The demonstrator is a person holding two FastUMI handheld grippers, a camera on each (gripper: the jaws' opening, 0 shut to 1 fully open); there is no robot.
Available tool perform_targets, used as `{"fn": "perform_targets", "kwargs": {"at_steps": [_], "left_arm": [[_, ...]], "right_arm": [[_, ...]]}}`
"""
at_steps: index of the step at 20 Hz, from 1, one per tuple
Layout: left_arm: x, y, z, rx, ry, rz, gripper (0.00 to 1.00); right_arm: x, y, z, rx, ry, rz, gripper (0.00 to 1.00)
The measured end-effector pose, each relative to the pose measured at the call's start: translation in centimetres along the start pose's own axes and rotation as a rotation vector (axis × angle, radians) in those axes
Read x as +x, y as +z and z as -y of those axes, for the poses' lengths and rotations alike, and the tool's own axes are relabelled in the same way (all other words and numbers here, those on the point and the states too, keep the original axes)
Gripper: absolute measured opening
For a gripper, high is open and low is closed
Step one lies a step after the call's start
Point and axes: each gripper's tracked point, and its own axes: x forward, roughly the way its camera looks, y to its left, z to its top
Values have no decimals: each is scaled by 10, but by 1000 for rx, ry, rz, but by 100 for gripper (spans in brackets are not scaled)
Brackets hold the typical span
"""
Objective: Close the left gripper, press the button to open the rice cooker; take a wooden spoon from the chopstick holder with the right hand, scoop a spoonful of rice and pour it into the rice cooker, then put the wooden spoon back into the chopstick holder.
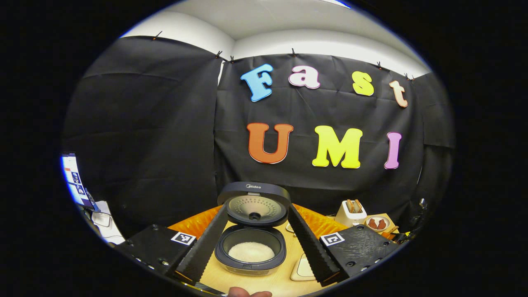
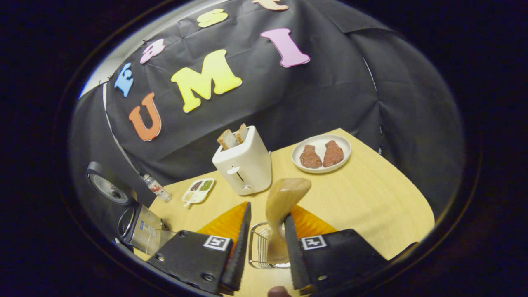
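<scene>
Right gripper (image 2: 264, 243): your jaws stand open, one on each side of the wooden spoon (image 2: 281, 206), not yet pressing it as far as the right gripper view shows. The spoon stands upright, bowl uppermost, in the wire chopstick holder (image 2: 260, 247) on the bench (image 2: 371, 198). Expect it to be light, stiff and smooth; take hold on the flat of the handle just below the bowl, and squeeze firmly, since polished wood may slip or twist.

Left gripper (image 1: 255, 247): your jaws are spread wide, framing the rice cooker (image 1: 251, 251), whose lid (image 1: 254, 202) is raised; white rice (image 1: 251, 251) lies in the pot.

Count: one spoon, one holder, one cooker, one toaster (image 2: 243, 165) holding two slices of bread, one plate (image 2: 321, 143) with two brown pieces, one small divided dish (image 2: 198, 191), one seasoning bottle (image 2: 156, 187)
</scene>
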Motion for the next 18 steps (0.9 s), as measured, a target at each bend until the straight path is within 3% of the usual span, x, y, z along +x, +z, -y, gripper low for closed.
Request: {"fn": "perform_targets", "kwargs": {"at_steps": [2, 3, 6, 10, 14, 18], "left_arm": [[9, 7, -5, -7, -3, 18, 94], [14, 12, -6, -11, -11, 35, 94], [36, 27, -9, -7, -23, 88, 95], [78, 38, -11, 10, -32, 124, 95], [131, 29, -19, 42, -26, 87, 94], [178, 10, -32, -37, -17, -24, 94]], "right_arm": [[-16, 18, 5, -12, -22, 41, 77], [-26, 27, 4, -19, -25, 62, 82], [-59, 51, 0, -121, -27, 119, 81], [-116, 97, -14, -260, -52, 242, 94], [-168, 117, -26, -299, -77, 328, 100], [-194, 94, -31, -258, -94, 314, 100]]}}
